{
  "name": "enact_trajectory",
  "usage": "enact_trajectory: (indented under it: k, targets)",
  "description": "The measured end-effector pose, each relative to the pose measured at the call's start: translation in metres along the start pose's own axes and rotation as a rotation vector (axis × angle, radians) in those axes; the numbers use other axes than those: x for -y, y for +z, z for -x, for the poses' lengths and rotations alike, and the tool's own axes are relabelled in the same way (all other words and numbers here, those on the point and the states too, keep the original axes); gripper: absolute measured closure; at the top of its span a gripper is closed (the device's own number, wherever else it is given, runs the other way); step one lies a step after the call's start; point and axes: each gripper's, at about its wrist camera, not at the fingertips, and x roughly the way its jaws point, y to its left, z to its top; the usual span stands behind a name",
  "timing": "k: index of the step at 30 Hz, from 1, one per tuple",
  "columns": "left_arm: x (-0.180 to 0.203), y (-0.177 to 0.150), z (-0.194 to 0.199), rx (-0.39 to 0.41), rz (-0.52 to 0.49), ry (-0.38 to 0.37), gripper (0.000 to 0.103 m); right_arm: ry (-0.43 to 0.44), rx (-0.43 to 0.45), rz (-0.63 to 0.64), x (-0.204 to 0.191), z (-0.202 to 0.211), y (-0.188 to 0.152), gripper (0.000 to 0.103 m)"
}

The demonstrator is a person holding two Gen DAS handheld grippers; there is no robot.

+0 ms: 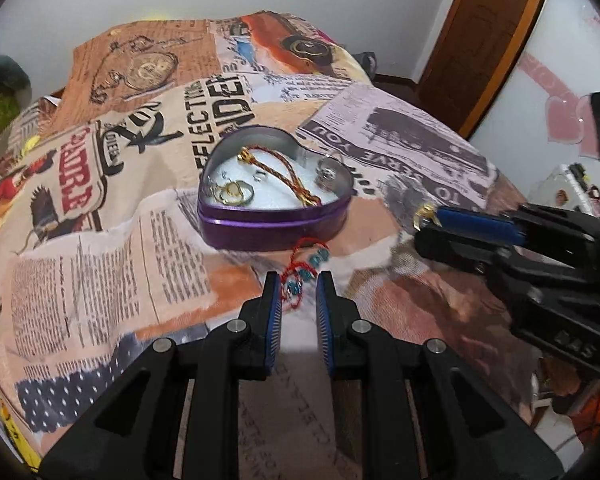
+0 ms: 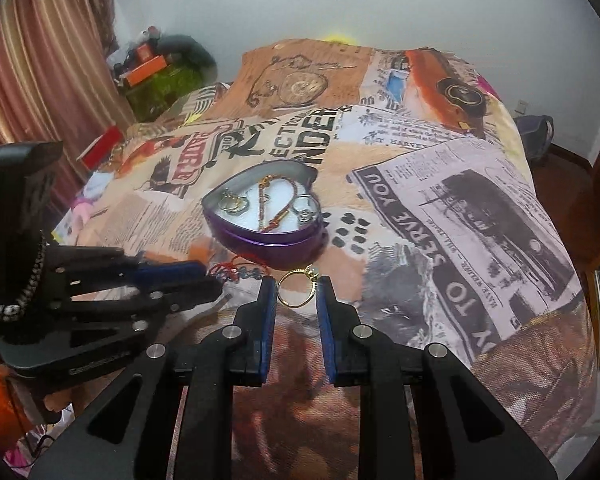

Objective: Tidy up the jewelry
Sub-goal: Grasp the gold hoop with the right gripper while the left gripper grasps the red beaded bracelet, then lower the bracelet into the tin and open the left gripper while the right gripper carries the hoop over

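A purple heart-shaped tin (image 1: 274,222) (image 2: 266,240) stands open on the bed and holds a braided gold-red bracelet (image 1: 278,174), gold rings (image 1: 236,194) and a silver piece (image 1: 326,174). My left gripper (image 1: 298,286) is open over a red cord bracelet with teal beads (image 1: 306,268) that lies on the blanket just in front of the tin. My right gripper (image 2: 297,288) is shut on a gold ring (image 2: 296,286), held between its pads to the right of the tin's front. The right gripper also shows in the left wrist view (image 1: 426,220), the ring at its tip.
A blanket with newspaper prints (image 1: 140,220) covers the bed. A wooden door (image 1: 488,32) stands at the back right. Curtains (image 2: 40,60) and a cluttered shelf (image 2: 160,72) are at the back left.
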Motion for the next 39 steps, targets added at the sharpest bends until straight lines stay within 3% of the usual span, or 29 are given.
enact_trajectory:
  k: [6, 8, 10, 30, 39]
  targets:
    - [0.000, -0.003, -0.007, -0.007, 0.006, -0.002, 0.086, 0.003, -0.005, -0.004, 0.003, -0.001, -0.003, 0.085]
    - [0.000, -0.004, -0.006, -0.009, 0.002, -0.005, 0.098, 0.004, -0.004, -0.005, 0.002, 0.000, -0.003, 0.085]
    - [0.000, -0.005, -0.004, -0.002, 0.004, -0.004, 0.098, 0.006, -0.001, -0.006, 0.002, 0.002, -0.004, 0.085]
    - [-0.012, 0.020, 0.086, 0.244, 0.014, 0.019, 0.098, -0.013, 0.094, 0.033, -0.010, 0.031, 0.018, 0.085]
    - [-0.017, 0.040, 0.104, 0.311, 0.015, 0.021, 0.098, 0.004, 0.152, 0.030, -0.012, 0.035, 0.038, 0.085]
